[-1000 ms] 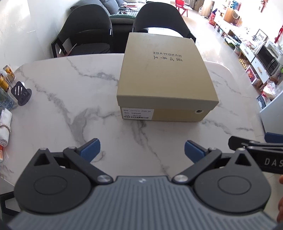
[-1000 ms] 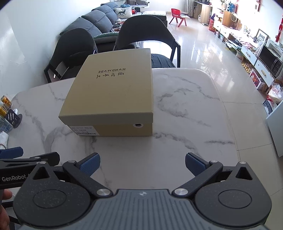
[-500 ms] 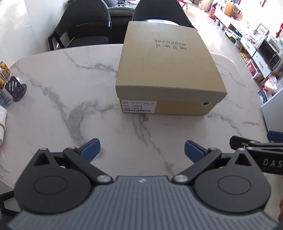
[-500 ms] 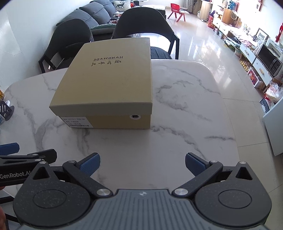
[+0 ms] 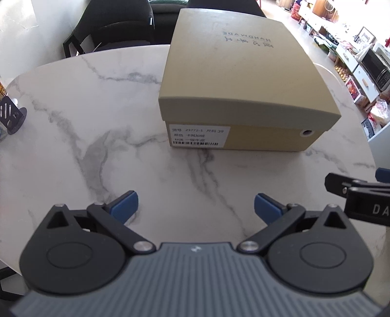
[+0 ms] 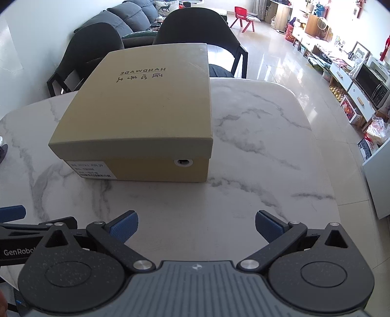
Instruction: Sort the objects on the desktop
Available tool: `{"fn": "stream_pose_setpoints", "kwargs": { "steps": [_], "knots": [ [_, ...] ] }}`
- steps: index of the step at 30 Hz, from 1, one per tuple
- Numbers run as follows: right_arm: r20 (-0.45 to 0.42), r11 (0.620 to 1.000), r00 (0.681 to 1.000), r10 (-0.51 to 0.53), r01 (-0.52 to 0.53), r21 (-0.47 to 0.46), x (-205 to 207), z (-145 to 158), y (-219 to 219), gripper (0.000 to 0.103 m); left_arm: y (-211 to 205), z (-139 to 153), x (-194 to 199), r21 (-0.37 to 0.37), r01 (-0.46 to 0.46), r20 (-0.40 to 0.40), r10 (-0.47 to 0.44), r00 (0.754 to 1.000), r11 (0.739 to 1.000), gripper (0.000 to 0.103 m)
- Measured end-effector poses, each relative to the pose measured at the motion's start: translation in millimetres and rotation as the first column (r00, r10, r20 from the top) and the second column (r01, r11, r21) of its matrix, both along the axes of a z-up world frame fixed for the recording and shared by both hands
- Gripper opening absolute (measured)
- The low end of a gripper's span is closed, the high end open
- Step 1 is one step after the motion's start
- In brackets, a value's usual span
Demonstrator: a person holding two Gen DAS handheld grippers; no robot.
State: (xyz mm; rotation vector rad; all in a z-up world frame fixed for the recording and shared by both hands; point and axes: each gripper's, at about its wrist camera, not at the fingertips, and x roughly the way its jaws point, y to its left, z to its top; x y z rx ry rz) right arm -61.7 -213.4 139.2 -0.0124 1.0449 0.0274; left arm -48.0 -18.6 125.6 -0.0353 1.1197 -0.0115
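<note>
closer to the closed tan cardboard shoebox with its olive lid (image 5: 246, 80) than a second ago: filled more of both views, label end facing the cameras. meant an approach on the box, probably first step of the sort, lid not yet off. nothing touched yet.

left gripper (image 5: 195, 207) spread wide, blue pads (image 5: 124, 206) apart, nothing between them. right gripper (image 6: 196, 225) same: wide open, empty, blue pads (image 6: 125, 225) clear of everything. seen side by side, each one's arm poking into the other's view at the edge.

box sat flat on the white grey-veined marble table (image 5: 97, 136), mid-table toward the far edge, well ahead of both grippers. white barcode label (image 5: 197, 136) on the near end at left, round grommet hole (image 6: 182, 162) at right. lid printed "handmade", upside down from here.

small black slotted stand (image 5: 11, 117) at the table's left edge, well apart from the box; bits beside it cut off, couldn't tell what.

beyond the table: two dark chairs (image 6: 97, 56), grey sofa (image 6: 131, 17), glossy tiled floor (image 6: 273, 53), red child's chair (image 6: 242, 15), low white cabinets with a microwave (image 6: 370, 83) along the right wall. bright daylight.
</note>
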Motion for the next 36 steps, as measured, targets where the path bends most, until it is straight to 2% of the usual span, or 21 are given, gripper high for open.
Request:
{"fn": "stream_pose_setpoints", "kwargs": {
  "steps": [7,18,28,31,36],
  "knots": [
    [-0.012,1.0,1.0,0.008,-0.008,-0.01,10.3,-26.8,6.1,0.103,-0.9,-20.4,5.9,0.008,0.004,0.014,-0.004,1.0,1.0,0.103],
    [-0.043,1.0,0.999,-0.007,0.006,-0.02,16.1,-48.1,10.3,0.103,-1.6,-37.7,12.5,0.036,0.031,0.021,-0.032,0.999,0.999,0.103],
    [-0.083,1.0,0.997,-0.006,0.003,-0.028,26.6,-76.6,9.0,0.103,4.2,-70.5,19.4,-0.007,0.028,0.004,-0.028,1.0,1.0,0.103],
    [-0.091,0.999,0.996,-0.013,0.009,-0.036,32.5,-85.1,8.2,0.103,3.5,-78.9,23.1,0.0,0.029,0.001,-0.029,1.0,1.0,0.103],
    [-0.068,1.0,0.998,-0.01,0.008,-0.026,37.2,-91.1,8.3,0.103,5.9,-88.8,28.6,-0.014,0.017,0.003,-0.017,1.0,1.0,0.103]
  ]
}}
